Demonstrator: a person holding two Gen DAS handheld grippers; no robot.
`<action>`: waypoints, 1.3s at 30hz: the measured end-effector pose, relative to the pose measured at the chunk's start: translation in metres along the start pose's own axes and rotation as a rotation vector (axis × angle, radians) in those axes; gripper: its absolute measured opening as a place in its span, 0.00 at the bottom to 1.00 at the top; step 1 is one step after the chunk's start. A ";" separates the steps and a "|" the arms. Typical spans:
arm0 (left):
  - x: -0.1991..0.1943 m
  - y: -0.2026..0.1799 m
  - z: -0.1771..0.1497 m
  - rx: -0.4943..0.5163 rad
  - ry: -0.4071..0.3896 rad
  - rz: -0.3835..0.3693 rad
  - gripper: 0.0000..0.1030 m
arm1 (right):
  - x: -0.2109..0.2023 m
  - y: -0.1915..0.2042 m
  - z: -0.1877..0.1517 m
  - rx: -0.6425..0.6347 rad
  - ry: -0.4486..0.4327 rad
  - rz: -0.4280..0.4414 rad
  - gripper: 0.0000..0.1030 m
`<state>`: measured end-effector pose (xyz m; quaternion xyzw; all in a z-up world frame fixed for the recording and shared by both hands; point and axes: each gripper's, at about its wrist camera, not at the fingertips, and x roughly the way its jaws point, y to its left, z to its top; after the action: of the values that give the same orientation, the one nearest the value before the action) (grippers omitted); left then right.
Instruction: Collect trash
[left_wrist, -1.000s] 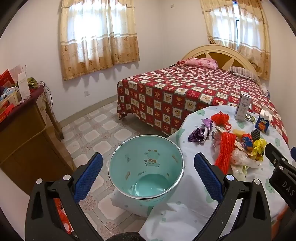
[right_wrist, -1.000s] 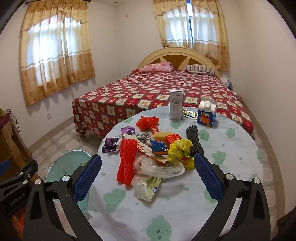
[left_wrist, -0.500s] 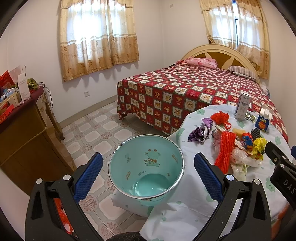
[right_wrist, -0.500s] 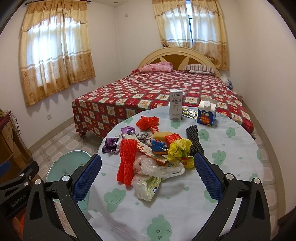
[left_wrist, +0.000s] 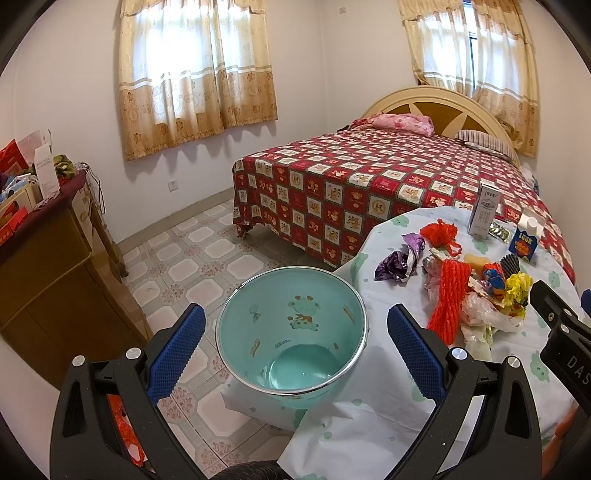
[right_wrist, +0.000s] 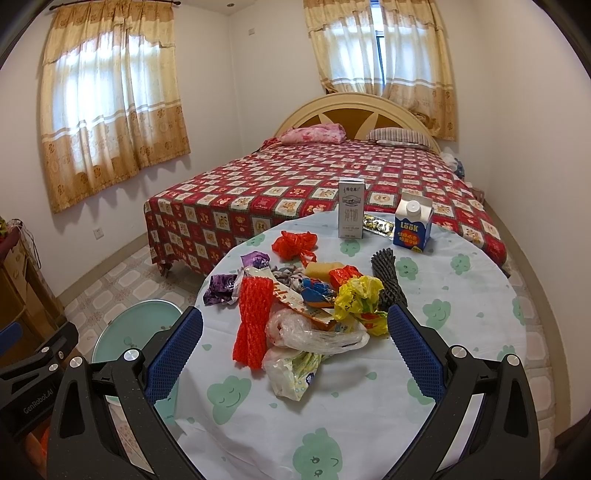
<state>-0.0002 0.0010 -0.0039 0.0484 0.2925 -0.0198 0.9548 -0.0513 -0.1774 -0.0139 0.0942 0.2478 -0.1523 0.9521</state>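
A heap of trash lies mid-table: a red foam net (right_wrist: 252, 322), clear plastic bags (right_wrist: 314, 334), a yellow bag (right_wrist: 360, 295), a black foam net (right_wrist: 386, 280), a purple wrapper (right_wrist: 221, 290) and a red bag (right_wrist: 295, 243). My right gripper (right_wrist: 295, 354) hangs open above the near side of the heap, holding nothing. An empty teal bin (left_wrist: 291, 332) stands on the floor beside the table; my left gripper (left_wrist: 295, 350) is open above it, its fingers either side of the rim. The same red foam net (left_wrist: 448, 299) shows at right there.
A white carton (right_wrist: 351, 212), a blue milk carton (right_wrist: 412, 223) and a foil strip (right_wrist: 378, 223) stand at the table's far edge. The round table (right_wrist: 461, 295) has a cloud-print cloth. A bed (right_wrist: 332, 184) lies beyond; a wooden cabinet (left_wrist: 48, 266) stands left of the tiled floor.
Both views have shifted only slightly; the left gripper has drifted a little. Nothing has been taken hold of and both grippers stay open.
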 end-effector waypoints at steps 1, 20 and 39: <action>0.000 0.000 0.000 0.000 0.000 0.000 0.94 | 0.000 0.000 0.000 0.002 -0.001 0.000 0.95; 0.001 -0.001 -0.003 0.001 0.003 0.001 0.94 | -0.001 -0.002 0.001 0.001 0.005 0.001 0.95; 0.001 -0.005 -0.018 0.003 0.009 0.002 0.94 | 0.002 -0.002 0.002 0.005 0.008 0.002 0.95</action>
<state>-0.0098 -0.0025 -0.0201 0.0505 0.2966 -0.0190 0.9535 -0.0491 -0.1802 -0.0137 0.0975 0.2512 -0.1514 0.9510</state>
